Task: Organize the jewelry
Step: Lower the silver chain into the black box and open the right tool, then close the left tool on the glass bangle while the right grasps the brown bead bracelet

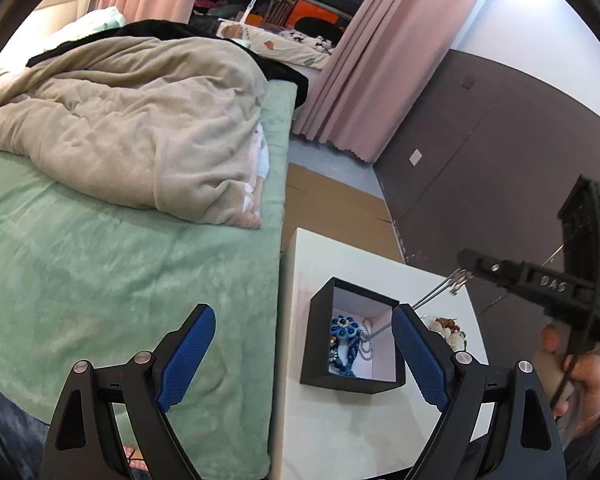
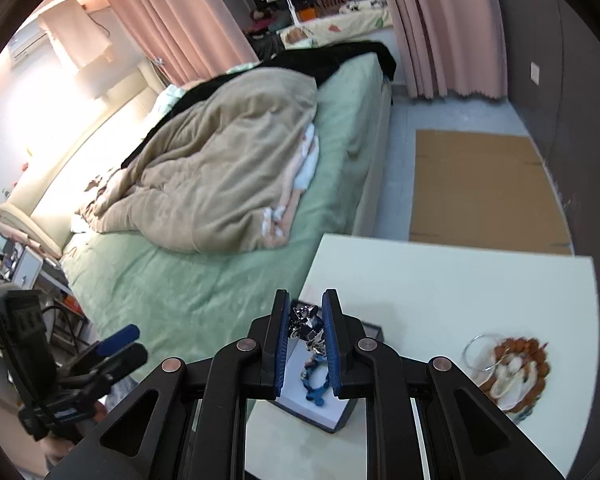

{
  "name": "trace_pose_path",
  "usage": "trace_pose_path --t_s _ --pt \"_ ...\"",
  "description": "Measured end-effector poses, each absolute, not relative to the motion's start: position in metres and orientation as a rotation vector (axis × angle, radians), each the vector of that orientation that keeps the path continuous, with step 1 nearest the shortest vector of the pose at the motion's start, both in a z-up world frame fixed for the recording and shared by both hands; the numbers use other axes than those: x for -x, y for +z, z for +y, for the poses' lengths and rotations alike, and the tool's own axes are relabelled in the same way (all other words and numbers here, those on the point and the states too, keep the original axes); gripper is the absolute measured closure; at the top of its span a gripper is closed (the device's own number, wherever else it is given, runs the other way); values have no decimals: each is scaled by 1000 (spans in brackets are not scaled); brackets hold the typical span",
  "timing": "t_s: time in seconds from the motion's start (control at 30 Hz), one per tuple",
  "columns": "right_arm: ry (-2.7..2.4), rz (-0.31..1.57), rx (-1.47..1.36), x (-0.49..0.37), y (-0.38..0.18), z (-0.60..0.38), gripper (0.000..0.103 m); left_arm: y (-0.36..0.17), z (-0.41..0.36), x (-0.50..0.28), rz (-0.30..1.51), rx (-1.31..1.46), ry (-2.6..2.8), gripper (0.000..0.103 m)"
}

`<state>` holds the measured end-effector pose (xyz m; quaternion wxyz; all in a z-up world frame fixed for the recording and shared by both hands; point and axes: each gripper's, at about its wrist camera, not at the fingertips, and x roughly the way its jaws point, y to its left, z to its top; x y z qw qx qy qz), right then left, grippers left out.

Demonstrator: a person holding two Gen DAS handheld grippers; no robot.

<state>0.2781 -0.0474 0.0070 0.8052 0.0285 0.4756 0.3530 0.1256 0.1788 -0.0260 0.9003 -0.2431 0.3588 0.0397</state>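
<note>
Left wrist view: green bedspread and rumpled beige duvet filling the left, pink curtain behind, white table pressed against the bed edge, left gripper with jaws spread wide and nothing between them, its right finger partly blocking the far corner of the black box. Right wrist view: right gripper clamped on a dark silvery jewelry piece just above that box, silver chain hanging from it into the box, blue beaded piece lying inside on the pale lining. Off to the right on the table, brown bead bracelet, pale shell-like pieces and a clear ring heaped together, well apart from the box.
</note>
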Motion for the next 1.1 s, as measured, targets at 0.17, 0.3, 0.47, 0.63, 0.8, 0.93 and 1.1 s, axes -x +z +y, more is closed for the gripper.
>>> trace_pose_path --t_s 0.17,0.3,0.47,0.63,0.8,0.93,1.1 --pt "756 1087 -81 -286 -13 -47 65 -28 177 -125 753 506 94 13" --pt "711 1065 -104 -287 -9 -66 38 -28 175 -125 752 500 93 13" --pt "675 1037 -106 -277 3 -99 36 -30 163 -134 769 488 73 13" --pt "631 1025 -147 -268 9 -141 23 -32 137 -150 790 463 22 13" --pt "584 1032 -223 -267 7 -183 16 -34 105 -168 817 429 -36 13" --pt "520 1045 -261 -269 0 -210 16 -34 77 -182 834 395 -90 13" --pt "478 1042 -316 -269 -9 -243 16 -31 45 -197 843 347 -145 16"
